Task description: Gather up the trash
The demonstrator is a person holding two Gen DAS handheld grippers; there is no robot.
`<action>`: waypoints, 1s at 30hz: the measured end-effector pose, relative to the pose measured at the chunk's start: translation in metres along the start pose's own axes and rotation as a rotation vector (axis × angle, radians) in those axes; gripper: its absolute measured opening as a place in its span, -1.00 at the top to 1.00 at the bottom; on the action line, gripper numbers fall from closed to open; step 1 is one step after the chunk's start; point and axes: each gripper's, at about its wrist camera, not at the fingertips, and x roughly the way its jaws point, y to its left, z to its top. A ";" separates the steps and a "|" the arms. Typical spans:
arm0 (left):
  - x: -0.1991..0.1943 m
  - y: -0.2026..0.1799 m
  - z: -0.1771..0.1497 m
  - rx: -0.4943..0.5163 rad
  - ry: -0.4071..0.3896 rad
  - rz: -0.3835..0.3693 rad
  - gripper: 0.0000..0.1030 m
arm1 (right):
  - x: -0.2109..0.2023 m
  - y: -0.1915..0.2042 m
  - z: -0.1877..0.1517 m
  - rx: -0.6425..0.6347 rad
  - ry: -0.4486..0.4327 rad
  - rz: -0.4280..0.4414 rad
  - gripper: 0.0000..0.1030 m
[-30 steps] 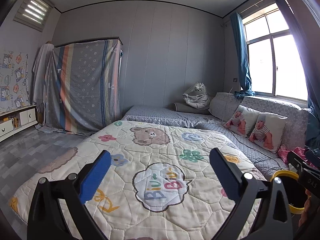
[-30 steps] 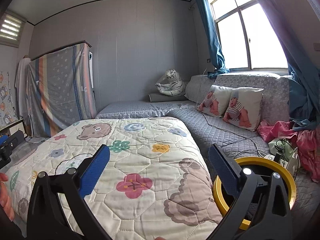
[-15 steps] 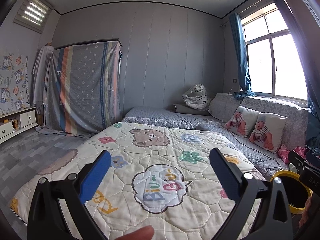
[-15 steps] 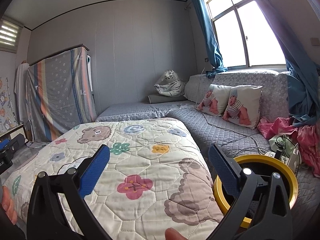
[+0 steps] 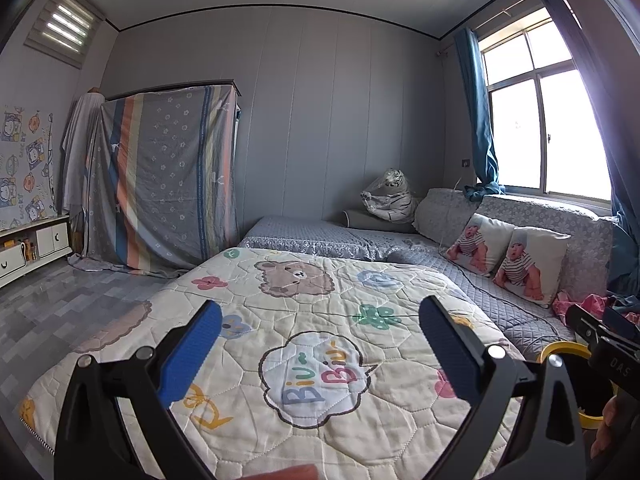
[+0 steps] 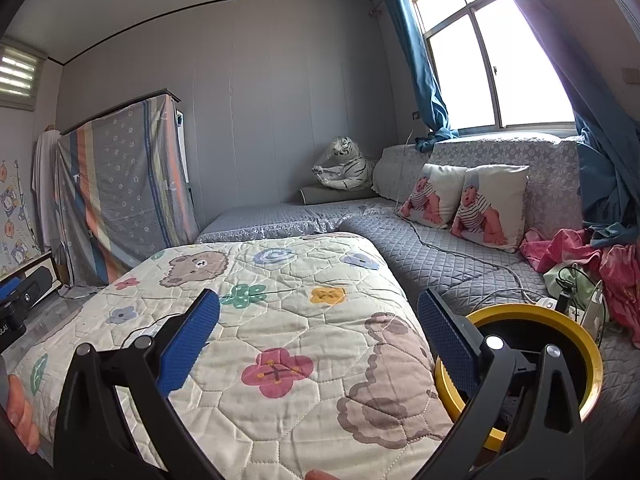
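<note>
While both hand-held grippers (image 5: 320,344) (image 6: 318,340) gape empty — yellow-rimmed bin (image 6: 576,344) beside quilt (image 6: 280,320).

"Biu~Biu" on the quilt (image 5: 312,376); "DAS" on the right hand-held gripper (image 5: 618,362)

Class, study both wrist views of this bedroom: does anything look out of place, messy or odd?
Yes. Pink clothes lie crumpled on the grey bed by the window, beside tangled chargers and cables. A white cord trails across the bedding. The yellow-rimmed bin stands on the bed.
</note>
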 end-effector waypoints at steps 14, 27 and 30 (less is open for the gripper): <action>0.006 0.004 -0.001 -0.009 0.014 0.010 -0.85 | 0.004 0.002 -0.003 -0.006 0.014 0.014 -0.84; 0.008 0.003 0.000 0.000 0.015 0.011 -0.85 | 0.006 0.003 -0.004 -0.004 0.017 0.013 -0.84; 0.009 0.004 0.001 0.000 0.021 0.008 -0.85 | 0.006 0.003 -0.005 -0.003 0.020 0.017 -0.84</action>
